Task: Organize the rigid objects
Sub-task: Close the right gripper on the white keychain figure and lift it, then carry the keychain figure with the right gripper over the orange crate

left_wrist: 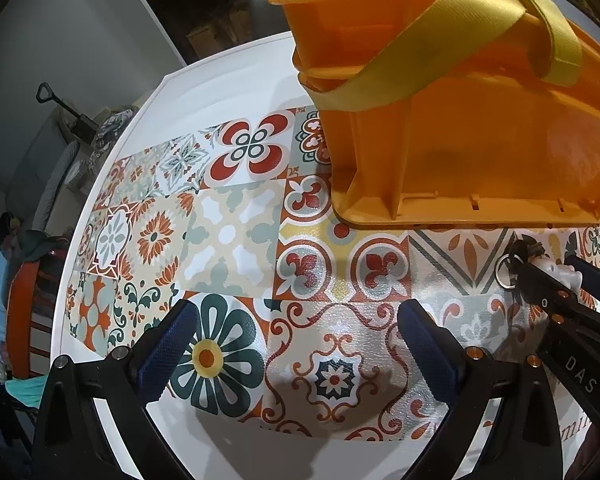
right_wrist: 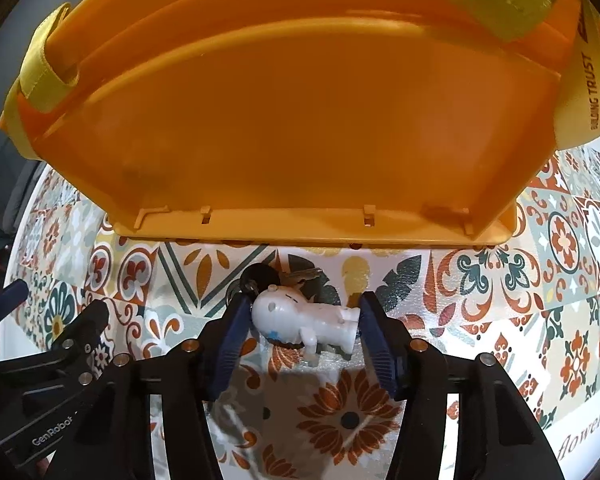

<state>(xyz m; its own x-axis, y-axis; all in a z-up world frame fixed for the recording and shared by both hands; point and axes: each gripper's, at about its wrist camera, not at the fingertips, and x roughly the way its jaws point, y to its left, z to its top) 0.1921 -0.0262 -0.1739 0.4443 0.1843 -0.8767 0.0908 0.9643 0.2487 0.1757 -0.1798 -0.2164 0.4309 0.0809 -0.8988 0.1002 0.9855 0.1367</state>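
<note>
Right gripper (right_wrist: 302, 318) clamped on the white figurine (right_wrist: 306, 322), pads on its two ends, so its long axis runs across the jaws. It lies on the patterned mat (right_wrist: 340, 404); keys (right_wrist: 284, 276) trail off its head toward the orange bin (right_wrist: 300, 140) just beyond (bin looks empty from here). Left gripper (left_wrist: 296, 344) wide apart, holding nothing, farther from the figurine. Figurine: small, glossy plastic, blue spot.
</note>
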